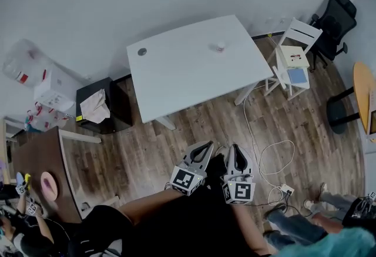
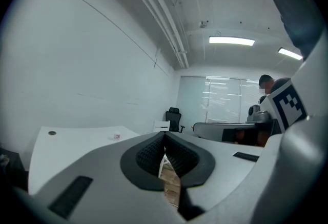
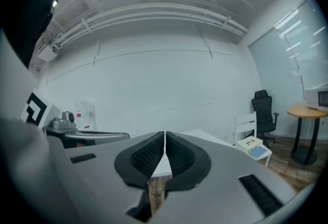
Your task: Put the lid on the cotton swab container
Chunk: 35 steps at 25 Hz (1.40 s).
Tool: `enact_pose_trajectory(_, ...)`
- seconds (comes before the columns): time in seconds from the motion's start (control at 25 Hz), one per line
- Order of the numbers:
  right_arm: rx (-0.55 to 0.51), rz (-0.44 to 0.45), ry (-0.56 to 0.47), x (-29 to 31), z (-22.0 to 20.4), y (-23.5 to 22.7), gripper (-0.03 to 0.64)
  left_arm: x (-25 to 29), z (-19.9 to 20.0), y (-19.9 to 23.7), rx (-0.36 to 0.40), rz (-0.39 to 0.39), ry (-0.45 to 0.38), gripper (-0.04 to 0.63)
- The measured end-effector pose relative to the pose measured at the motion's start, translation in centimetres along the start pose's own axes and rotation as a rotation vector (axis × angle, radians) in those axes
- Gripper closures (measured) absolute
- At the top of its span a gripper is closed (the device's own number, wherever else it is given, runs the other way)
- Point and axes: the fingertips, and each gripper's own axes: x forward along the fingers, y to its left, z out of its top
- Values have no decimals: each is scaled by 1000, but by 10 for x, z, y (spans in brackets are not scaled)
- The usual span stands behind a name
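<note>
Handling: the small pale round cotton swab container stands on the white rectangular table, toward that table's far edge, right of centre. It is judged light, thin-walled and easy to tip. A hold low on its side wall should steady it, while a lid is best taken by its rim. No lid can be identified; a dark round disc near the table's far left corner may be the lid or a table fitting. The left gripper and right gripper hang well short of the table's near edge. Both sets of fingers are pressed together, with nothing between them.
</note>
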Motion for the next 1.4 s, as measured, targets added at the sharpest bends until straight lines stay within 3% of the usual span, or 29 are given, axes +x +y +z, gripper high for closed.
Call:
enact_pose_trajectory(0.12,-59,23,-15,25,16,-29,583,52,5,-8,28,-35,24,581)
enact_pose_trajectory(0.24,-34,45,-20,57,28,-64,583,99,19,-5,84,-20,-8,583)
enact_pose_trajectory(0.6,-15,79,17,123,36,-159,583,203,29,16,51,71,17,581)
enact_pose_trajectory(0.76,7,109,80,139,23,-172,583,212,28,29,-9,131,8,581)
enact_pose_trajectory(1.04,-4,141,137,161,9,-185,583,232,26,51,-37,200,19,582)
enact_pose_trajectory(1.2,-25,161,130,175,8,-186,583,245,27,63,-75,200,12,581)
enact_pose_trajectory(1.4,-30,185,175,203,0,-179,583,265,27,89,-55,196,23,581)
